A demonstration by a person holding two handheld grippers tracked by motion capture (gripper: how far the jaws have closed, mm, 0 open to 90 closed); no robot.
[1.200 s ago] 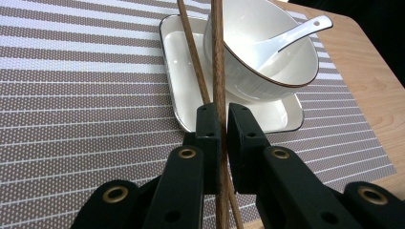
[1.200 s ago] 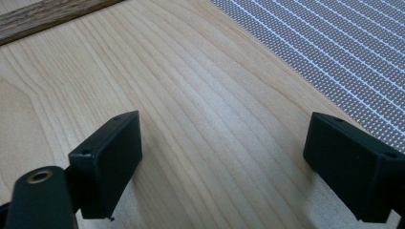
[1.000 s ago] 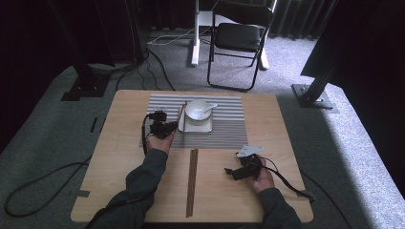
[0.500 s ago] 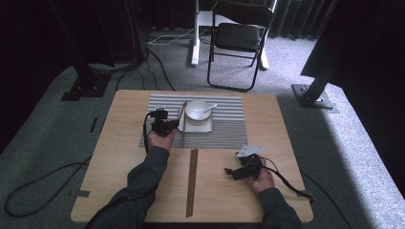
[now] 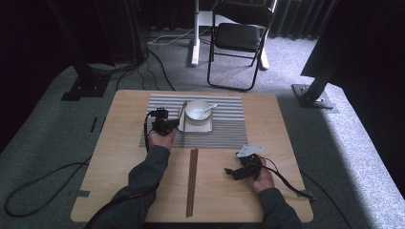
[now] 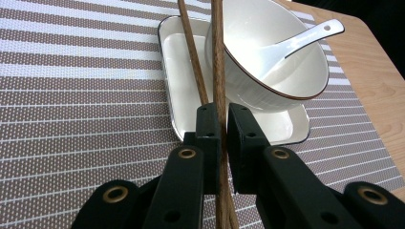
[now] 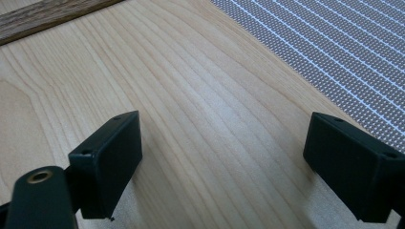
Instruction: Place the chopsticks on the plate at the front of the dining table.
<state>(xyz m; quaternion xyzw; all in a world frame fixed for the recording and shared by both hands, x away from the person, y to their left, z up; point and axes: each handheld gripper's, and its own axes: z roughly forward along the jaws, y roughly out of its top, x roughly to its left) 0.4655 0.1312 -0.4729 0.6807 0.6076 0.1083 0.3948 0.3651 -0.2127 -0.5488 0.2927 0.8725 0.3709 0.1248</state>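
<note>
Clearly, brown wooden chopsticks (image 6: 217, 71) are long and thin.

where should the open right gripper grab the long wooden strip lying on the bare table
Probably mid-length on the wooden strip, coming from straight above with the right gripper turned so its open jaws span the narrow width. It lies flat and slim on the table, so a centred grip should keep it level.

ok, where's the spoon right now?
The spoon sits in the white bowl on the tray, at the striped mat's far middle in the high view, right of the left gripper.
</note>
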